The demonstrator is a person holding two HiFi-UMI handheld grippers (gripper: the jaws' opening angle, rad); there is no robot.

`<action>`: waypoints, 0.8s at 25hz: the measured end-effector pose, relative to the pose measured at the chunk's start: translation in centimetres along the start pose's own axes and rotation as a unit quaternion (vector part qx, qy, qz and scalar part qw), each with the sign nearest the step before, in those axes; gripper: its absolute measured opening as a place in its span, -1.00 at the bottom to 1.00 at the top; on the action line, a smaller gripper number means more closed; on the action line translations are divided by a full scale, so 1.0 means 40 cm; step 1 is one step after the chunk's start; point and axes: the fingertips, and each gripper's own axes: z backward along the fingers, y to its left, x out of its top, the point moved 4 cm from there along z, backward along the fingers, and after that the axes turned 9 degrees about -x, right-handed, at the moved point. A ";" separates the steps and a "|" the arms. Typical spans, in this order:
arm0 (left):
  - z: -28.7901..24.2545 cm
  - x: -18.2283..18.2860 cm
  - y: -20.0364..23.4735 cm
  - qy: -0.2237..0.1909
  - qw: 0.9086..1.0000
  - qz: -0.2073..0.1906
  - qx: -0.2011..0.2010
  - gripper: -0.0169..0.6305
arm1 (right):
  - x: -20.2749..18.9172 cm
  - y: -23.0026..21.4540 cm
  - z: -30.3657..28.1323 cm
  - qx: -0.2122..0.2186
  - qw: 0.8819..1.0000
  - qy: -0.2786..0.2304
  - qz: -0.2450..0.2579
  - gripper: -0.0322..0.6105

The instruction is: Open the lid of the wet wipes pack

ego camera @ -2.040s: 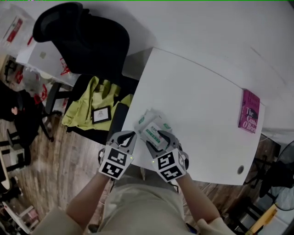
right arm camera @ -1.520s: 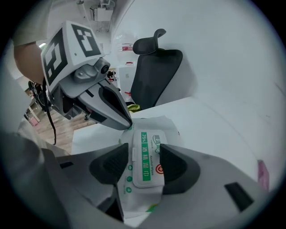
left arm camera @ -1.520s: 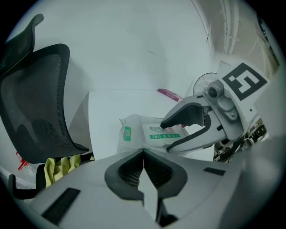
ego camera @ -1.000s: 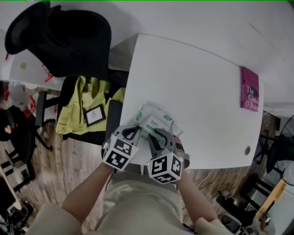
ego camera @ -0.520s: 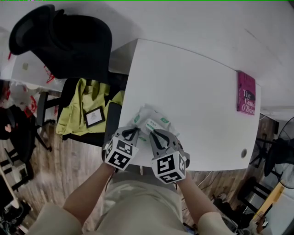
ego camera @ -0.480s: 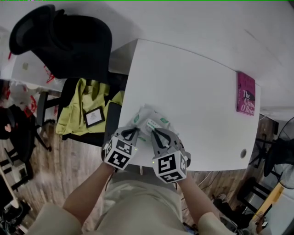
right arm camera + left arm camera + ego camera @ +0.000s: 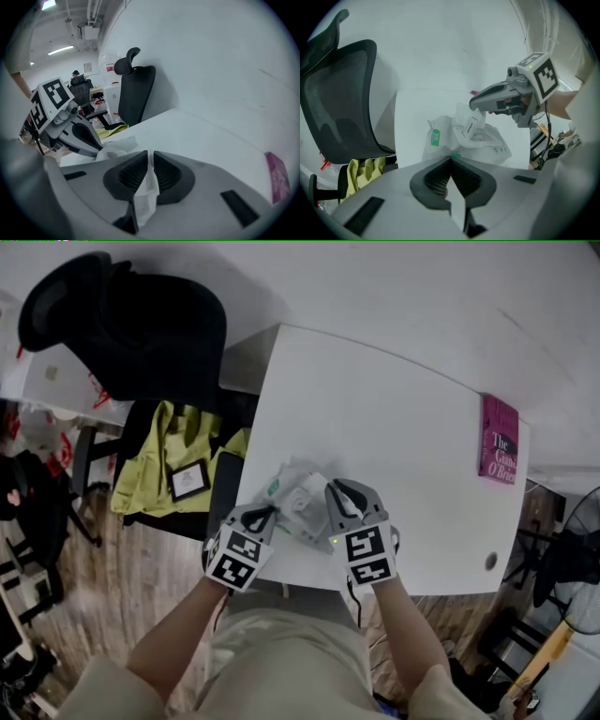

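The lid flap (image 7: 471, 127) of the wet wipes pack (image 7: 295, 498) carries the printed word "OPEN". A green label (image 7: 435, 137) on the pack's wrapper has writing too small to read. The pink book (image 7: 499, 453) at the far right edge of the white surface (image 7: 394, 418) shows a title beginning "The"; the rest is unclear.

Both forearms come up from the bottom of the head view, and each tool is tilted forward and down with its marker cube facing up. The left hand-held gripper (image 7: 265, 516) is pressed together on the near left edge of the pack's white wrapper. The right hand-held gripper (image 7: 337, 487) has just been closing and pinches the white flap, which is raised off the pack's top.

The pack sits crumpled near the surface's front edge, between the two tools, with its long axis running roughly from one tool to the other.
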 end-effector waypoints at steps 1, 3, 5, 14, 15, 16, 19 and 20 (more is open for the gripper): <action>0.000 0.000 0.000 -0.003 1.000 0.001 -0.003 -0.88 | -0.006 -0.008 -0.010 0.001 1.000 0.001 -0.011 -0.71; 0.000 -0.001 0.001 -0.011 1.000 0.005 -0.009 -0.88 | -0.019 -0.021 -0.030 0.007 0.999 0.003 -0.041 -0.69; 0.002 -0.001 0.004 -0.020 1.000 0.011 -0.014 -0.88 | -0.030 -0.032 -0.051 0.014 0.998 0.006 -0.067 -0.68; 0.004 0.002 0.002 -0.029 0.999 0.023 -0.008 -0.88 | -0.082 -0.040 -0.111 0.042 0.991 0.038 -0.124 -0.64; 0.007 0.003 0.002 -0.029 0.999 0.025 -0.007 -0.88 | -0.078 -0.040 -0.109 0.040 0.991 0.039 -0.119 -0.65; 0.012 0.005 0.003 -0.030 0.999 0.027 -0.006 -0.88 | -0.071 -0.041 -0.104 0.037 0.992 0.038 -0.114 -0.66; 0.041 0.023 0.008 -0.049 0.998 0.037 0.002 -0.88 | -0.037 -0.052 -0.073 0.033 0.993 0.026 -0.111 -0.70; 0.055 0.033 0.009 -0.060 0.997 0.041 0.007 -0.88 | -0.023 -0.057 -0.057 0.035 0.993 0.021 -0.112 -0.73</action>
